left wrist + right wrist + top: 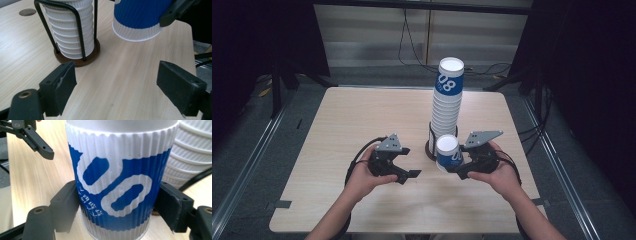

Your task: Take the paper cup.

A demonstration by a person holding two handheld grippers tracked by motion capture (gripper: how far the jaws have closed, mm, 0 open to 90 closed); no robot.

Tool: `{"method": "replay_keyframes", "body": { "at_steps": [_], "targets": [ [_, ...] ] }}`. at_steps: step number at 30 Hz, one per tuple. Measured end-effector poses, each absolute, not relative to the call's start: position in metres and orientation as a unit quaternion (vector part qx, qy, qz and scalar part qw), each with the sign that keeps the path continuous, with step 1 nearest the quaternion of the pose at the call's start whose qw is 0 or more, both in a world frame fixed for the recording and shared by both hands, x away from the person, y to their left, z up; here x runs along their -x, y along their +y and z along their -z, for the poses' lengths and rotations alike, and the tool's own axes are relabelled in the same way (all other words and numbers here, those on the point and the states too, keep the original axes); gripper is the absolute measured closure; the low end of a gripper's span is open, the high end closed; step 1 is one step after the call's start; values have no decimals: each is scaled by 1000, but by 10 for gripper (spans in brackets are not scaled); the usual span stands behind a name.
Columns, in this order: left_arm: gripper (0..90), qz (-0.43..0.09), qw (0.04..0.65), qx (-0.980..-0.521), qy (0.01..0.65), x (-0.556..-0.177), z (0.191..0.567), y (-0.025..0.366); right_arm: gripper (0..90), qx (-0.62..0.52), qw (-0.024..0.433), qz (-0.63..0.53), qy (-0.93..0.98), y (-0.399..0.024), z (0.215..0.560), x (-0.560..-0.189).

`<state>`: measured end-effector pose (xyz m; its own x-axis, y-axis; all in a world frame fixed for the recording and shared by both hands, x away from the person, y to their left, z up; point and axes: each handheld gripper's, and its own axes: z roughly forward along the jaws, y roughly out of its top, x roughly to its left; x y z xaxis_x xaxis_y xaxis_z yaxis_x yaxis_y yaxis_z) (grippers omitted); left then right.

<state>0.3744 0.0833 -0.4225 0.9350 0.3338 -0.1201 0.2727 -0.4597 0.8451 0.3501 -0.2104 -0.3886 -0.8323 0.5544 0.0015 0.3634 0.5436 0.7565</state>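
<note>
Black jaws of the right gripper [116,205], nearest the lens in the right gripper view, are pinched on a single paper cup [120,180], one pad against each side of its ribbed wall low on the body; no earlier picture is needed to see the pads pressing the wall. Item held: white ribbed cup with a blue band and large white numerals, upright, mouth up, base clear of the tabletop as seen from the left gripper view [140,20]. In the high view this cup [448,152] sits just in front of the stack and touching distance from the holder, at the person's right hand [497,172]. Left gripper [116,87]: jaws spread apart with nothing between them, bare wood showing in the gap; it hovers low over the table, pointed toward the holder and the held cup, well short of both. In the high view the left gripper [404,172] is carried by the left hand [364,177]. Next outward: tall stack of nested cups [447,102], white-ribbed, top cup blue-banded, leaning slightly, standing in a black wire holder [77,32] on a round brown base [81,60]. Support: light wooden table [362,120], with a small round mark [27,11] near its far edge.
</note>
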Motion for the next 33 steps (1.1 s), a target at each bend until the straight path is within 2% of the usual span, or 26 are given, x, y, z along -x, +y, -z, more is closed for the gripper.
{"method": "replay_keyframes", "body": {
  "at_steps": [21, 33],
  "targets": [
    [165, -32, 487, -854, 182, -375, 422, 86, 245, -228, 128, -336, 905, -191, 393, -360],
    [165, -29, 490, -853, 179, -373, 420, 87, 247, -210, 118, -307, 921, -181, 395, -361]
  ]
}}
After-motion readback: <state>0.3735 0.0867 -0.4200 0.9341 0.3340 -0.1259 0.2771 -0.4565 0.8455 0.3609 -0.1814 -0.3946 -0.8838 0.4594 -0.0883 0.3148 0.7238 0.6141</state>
